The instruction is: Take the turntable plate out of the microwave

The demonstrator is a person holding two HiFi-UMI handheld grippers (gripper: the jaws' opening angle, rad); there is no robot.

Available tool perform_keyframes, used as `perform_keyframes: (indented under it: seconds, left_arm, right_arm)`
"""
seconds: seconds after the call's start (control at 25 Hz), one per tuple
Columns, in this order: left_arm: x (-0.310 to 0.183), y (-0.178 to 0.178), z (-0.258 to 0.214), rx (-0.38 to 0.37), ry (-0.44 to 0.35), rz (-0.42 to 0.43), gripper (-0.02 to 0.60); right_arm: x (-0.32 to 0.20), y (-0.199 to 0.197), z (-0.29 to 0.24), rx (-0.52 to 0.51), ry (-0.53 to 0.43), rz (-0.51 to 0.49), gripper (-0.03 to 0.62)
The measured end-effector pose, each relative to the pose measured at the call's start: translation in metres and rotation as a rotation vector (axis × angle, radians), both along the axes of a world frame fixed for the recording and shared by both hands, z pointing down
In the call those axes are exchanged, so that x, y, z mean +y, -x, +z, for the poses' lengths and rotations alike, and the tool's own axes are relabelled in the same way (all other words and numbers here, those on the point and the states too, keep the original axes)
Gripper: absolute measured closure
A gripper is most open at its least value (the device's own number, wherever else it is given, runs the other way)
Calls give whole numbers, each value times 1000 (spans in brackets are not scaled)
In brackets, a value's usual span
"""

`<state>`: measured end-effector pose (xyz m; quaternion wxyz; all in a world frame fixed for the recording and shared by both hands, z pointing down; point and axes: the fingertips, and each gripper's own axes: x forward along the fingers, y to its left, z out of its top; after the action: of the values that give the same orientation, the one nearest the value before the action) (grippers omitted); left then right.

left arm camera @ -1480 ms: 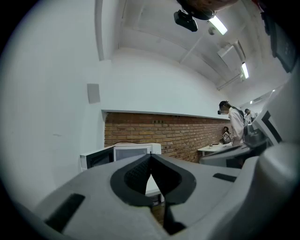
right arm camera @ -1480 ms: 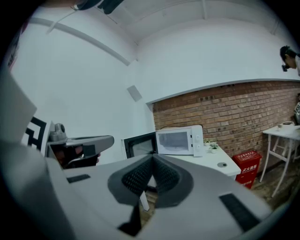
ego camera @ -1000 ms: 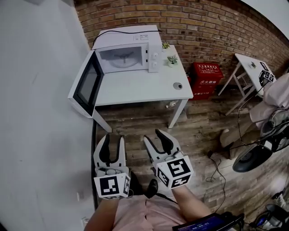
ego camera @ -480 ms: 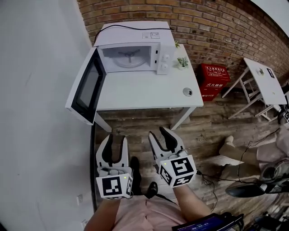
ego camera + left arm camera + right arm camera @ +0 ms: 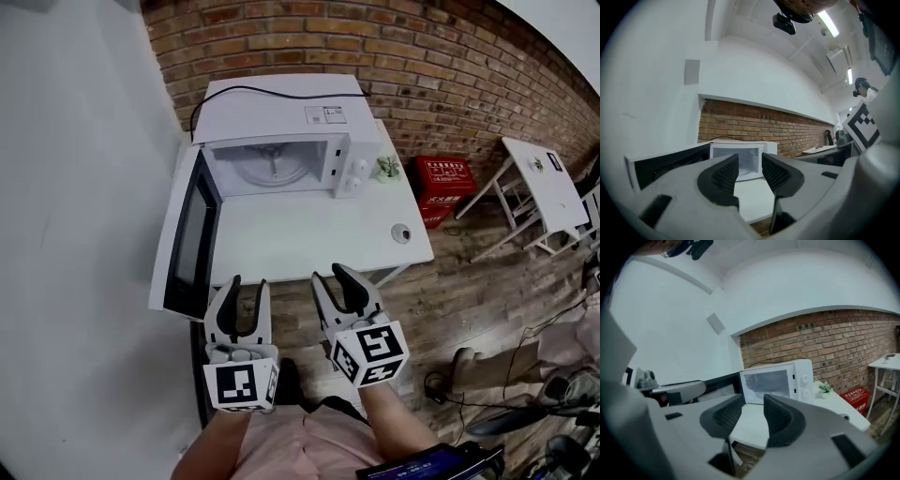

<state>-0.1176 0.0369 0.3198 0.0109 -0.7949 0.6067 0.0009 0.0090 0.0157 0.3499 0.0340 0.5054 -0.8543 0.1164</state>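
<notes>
A white microwave (image 5: 281, 131) stands at the back of a white table (image 5: 309, 239), with its door (image 5: 190, 236) swung open to the left. The glass turntable plate (image 5: 272, 169) lies inside the cavity on its roller ring. Both grippers hover side by side at the table's near edge, pointing level at the microwave and well short of it. My left gripper (image 5: 249, 284) (image 5: 750, 161) and my right gripper (image 5: 328, 275) (image 5: 753, 404) are closing, and nothing is between their jaws. The microwave (image 5: 738, 159) (image 5: 776, 380) shows beyond the jaws in both gripper views.
A small potted plant (image 5: 385, 167) stands right of the microwave, and a small round object (image 5: 401, 232) lies near the table's right edge. A red box (image 5: 441, 178) and a second white table (image 5: 539, 178) stand to the right. A white wall runs along the left.
Both grippers have come forward from over the wooden floor to the table's near edge. The microwave now looks larger and nearer. Both pairs of jaws have narrowed a little.
</notes>
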Motion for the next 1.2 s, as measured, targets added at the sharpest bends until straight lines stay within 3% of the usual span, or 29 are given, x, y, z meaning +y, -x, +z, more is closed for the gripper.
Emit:
perform_keyframes:
  seconds: [0.24, 0.76, 1.2]
  left_arm:
    - [-37, 4, -11, 12, -24, 48, 434]
    - [-87, -5, 25, -2, 59, 85, 439]
    - [-182, -3, 46, -23, 85, 38, 436]
  right_arm:
    - [-30, 3, -13, 10, -25, 46, 453]
    - [-79, -2, 10, -5, 20, 81, 457]
    - [-187, 12, 39, -54, 80, -5, 457]
